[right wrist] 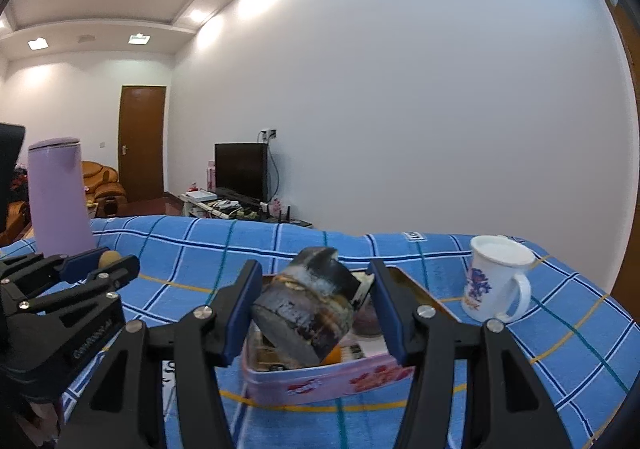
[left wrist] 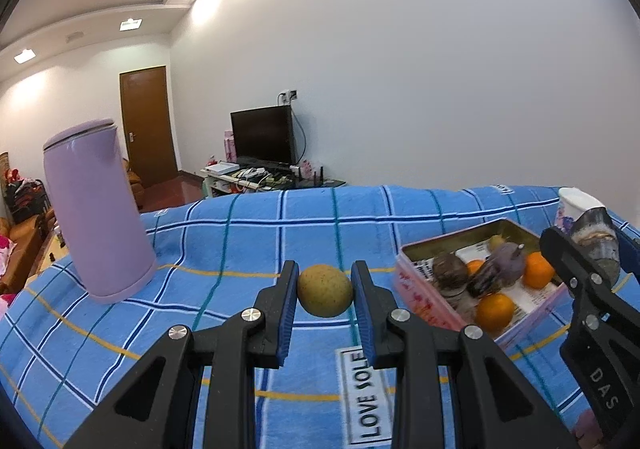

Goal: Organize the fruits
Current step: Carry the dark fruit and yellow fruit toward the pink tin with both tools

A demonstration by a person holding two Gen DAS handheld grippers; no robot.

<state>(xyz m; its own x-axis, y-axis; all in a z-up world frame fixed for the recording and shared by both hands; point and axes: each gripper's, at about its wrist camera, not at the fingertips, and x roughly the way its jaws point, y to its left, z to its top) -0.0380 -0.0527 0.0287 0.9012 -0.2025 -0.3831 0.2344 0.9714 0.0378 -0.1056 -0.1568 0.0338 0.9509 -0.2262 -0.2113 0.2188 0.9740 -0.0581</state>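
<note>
While oranges (left wrist: 494,312) already sit in the pink tin (left wrist: 416,291), the left claw (left wrist: 325,291) grips a yellowish fruit (left wrist: 325,290) at its nine o'clock, and the right claw (right wrist: 316,303) clamps a dark can (right wrist: 306,307) over it, so sorting seems unfinished.

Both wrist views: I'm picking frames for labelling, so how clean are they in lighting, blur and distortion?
Left wrist view: even ceiling light, yellow-green fruit sharp in the left gripper, strong fisheye bending of the blue checked cloth. Right wrist view: dark can in the right gripper slightly soft, white mug clear, ceiling glare on the wall.
</note>
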